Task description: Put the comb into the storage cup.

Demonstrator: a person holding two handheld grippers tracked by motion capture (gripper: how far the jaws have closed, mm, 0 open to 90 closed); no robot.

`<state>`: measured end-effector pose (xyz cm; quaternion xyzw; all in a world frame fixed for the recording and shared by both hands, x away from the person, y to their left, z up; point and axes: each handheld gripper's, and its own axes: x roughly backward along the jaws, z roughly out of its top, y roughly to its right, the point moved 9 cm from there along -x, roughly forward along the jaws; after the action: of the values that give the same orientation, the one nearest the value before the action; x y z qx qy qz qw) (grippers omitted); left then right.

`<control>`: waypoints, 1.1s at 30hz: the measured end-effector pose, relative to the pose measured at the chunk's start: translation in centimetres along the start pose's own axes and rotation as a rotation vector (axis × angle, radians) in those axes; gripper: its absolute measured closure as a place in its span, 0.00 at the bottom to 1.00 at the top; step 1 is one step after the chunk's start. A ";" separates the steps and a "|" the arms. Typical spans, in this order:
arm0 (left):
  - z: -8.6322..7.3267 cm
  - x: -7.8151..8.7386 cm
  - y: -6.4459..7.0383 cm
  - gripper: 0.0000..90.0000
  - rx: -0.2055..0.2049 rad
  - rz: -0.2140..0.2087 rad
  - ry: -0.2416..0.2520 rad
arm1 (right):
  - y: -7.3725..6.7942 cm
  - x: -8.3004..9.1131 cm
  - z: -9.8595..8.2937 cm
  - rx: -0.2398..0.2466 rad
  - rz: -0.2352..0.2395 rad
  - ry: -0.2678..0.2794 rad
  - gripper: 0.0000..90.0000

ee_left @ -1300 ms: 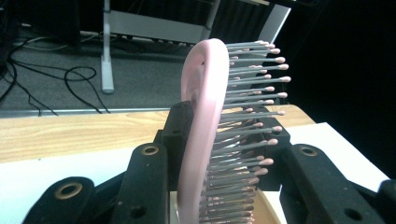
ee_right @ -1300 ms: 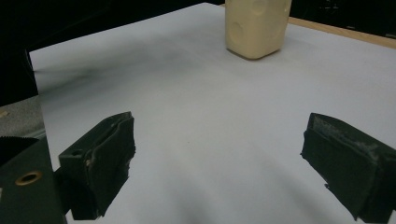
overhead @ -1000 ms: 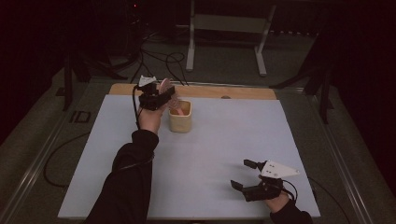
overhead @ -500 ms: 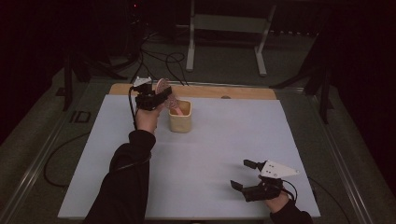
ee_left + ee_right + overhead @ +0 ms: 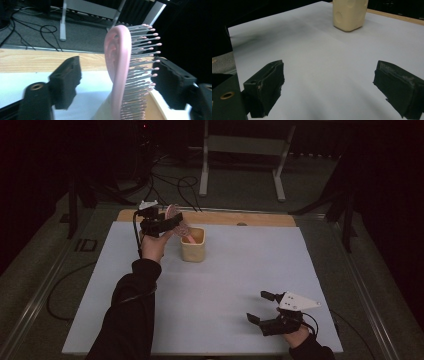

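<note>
While jaws gape, pink hairbrush (image 5: pixel 120 75) seemingly stands in cream cup (image 5: pixel 193 246).

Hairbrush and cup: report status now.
Left gripper open, jaws either side of the pink hairbrush, not clamping. Hairbrush stands handle-down in the beige cup. Right gripper open, idle near the table's front edge. Nothing in the way.

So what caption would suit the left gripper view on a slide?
A pink hairbrush stands between the open left tool, its handle down in a cream holder.
</note>
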<state>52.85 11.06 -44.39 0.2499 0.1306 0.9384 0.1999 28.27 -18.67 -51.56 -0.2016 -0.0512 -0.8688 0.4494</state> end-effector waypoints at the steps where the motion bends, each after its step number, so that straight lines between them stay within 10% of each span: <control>1: -0.1 0.0 0.0 0.23 -0.003 0.002 -0.007 | 0.0 0.0 0.0 0.000 -0.001 0.001 0.10; 14: -0.4 0.8 0.3 0.02 -0.045 -0.052 -0.057 | 0.0 0.0 0.1 0.000 -0.005 0.004 0.10; 33: -0.4 1.7 0.8 0.00 -0.113 -0.141 -0.085 | 0.3 -0.1 0.2 -0.010 -0.011 0.007 0.10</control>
<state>51.01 11.06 -43.72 0.2680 0.0860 0.9164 0.2846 28.63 -18.77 -51.45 -0.2005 -0.0463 -0.8723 0.4436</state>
